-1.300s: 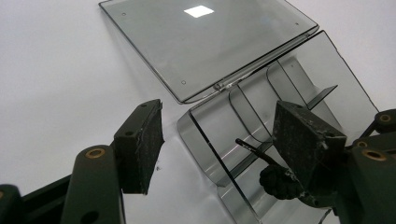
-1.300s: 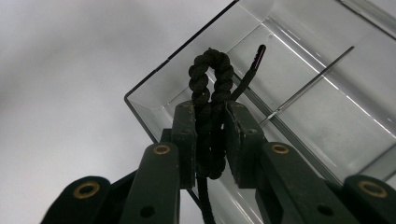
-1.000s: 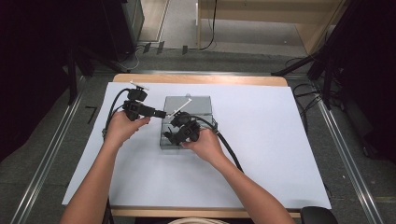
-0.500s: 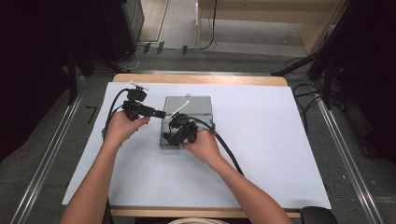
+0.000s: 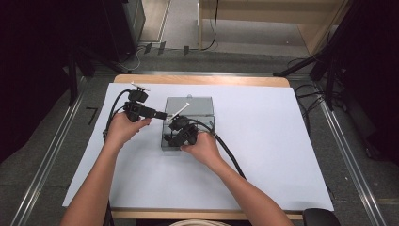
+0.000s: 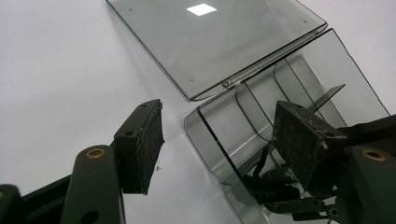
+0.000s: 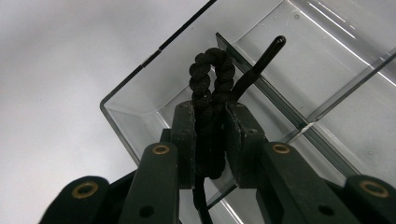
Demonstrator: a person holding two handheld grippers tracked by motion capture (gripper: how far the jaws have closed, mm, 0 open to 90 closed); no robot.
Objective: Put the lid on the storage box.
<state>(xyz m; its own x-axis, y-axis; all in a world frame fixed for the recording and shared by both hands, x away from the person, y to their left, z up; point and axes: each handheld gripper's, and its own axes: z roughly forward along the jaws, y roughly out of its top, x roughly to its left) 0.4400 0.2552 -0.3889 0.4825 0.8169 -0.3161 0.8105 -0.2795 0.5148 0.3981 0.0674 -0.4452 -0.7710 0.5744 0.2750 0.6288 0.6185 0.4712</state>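
My right gripper (image 7: 210,140) is clamped tight on a black braided cord (image 7: 211,79), held over the end compartment of the clear divided box (image 5: 200,107). My left gripper (image 6: 219,140) stands wide open astride that box's near corner wall, pads off it.

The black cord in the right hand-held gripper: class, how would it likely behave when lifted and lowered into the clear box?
The black cord is probably floppy: its twisted loop bends over above the pads of the right hand-held gripper. It looks light and thin, so it should drop easily. Its stiffer-looking tip may catch on a divider of the clear box.
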